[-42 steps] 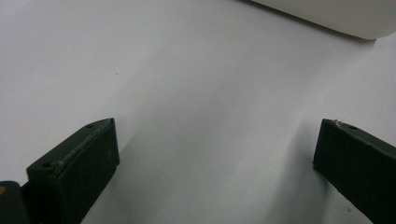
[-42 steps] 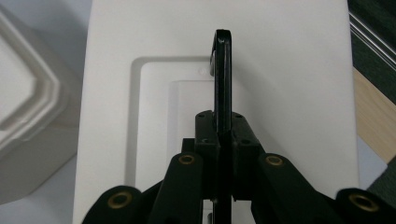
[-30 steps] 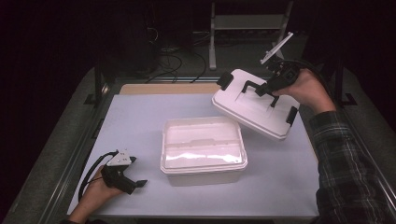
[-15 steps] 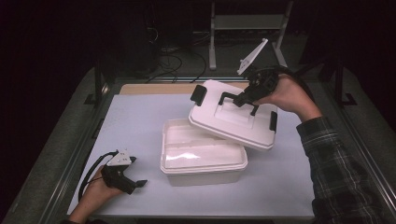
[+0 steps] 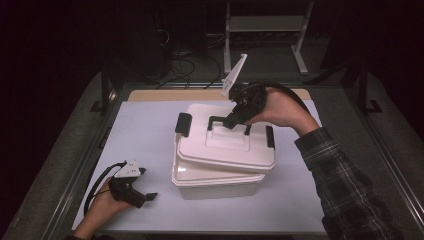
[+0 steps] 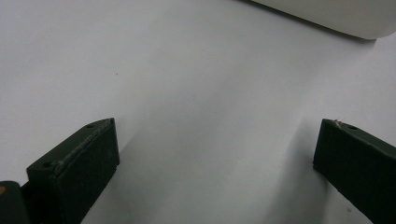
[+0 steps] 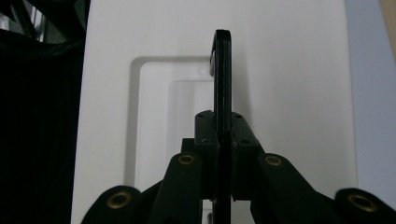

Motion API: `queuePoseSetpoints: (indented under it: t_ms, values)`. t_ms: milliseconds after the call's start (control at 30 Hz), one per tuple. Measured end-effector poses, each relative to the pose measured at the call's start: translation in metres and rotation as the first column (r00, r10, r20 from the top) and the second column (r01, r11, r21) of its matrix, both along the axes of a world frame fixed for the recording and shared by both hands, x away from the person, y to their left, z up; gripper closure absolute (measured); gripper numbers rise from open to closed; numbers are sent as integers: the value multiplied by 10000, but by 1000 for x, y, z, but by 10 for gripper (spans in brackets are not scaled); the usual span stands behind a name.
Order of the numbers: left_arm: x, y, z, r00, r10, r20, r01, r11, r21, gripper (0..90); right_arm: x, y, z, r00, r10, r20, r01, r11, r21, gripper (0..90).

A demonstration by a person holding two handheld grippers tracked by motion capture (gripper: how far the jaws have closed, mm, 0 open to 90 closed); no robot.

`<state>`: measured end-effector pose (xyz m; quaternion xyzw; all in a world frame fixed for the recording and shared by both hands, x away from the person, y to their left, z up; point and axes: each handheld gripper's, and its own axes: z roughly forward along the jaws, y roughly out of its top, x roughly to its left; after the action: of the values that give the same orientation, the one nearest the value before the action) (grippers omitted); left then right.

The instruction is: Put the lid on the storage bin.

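The left gripper (image 5: 134, 186) rests on the table (image 5: 145, 135), jaws spread wide with nothing between them. To its right, the right gripper (image 5: 234, 121) clamps the black handle (image 5: 229, 123) of the white lid (image 5: 225, 142). The lid lies nearly level over the white box (image 5: 217, 181), slightly askew, long axis running left-right, black clips at its ends.

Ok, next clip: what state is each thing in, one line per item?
lid: held by its handle, tilted over the box, not seated
handle: upright, clamped between the jaws
box: on the table, mostly covered, lid askew
right gripper: shut on the handle
left gripper: open, holding nothing, resting by the table's near edge
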<state>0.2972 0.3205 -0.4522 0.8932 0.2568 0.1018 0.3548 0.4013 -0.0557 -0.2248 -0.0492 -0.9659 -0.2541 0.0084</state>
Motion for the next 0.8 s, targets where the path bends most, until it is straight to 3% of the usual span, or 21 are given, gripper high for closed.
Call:
queuePoseSetpoints:
  t_ms: [267, 800]
  values:
    - [0, 0, 0, 10000, 25, -5, -25, 10000, -36, 0, -5, 31, -15, 9952, 916, -348, -929, 9950, -363, 842]
    - [0, 0, 0, 10000, 27, -15, -27, 10000, -49, 0, -6, 45, -39, 9882, 1340, -740, -1407, 9855, -947, 843]
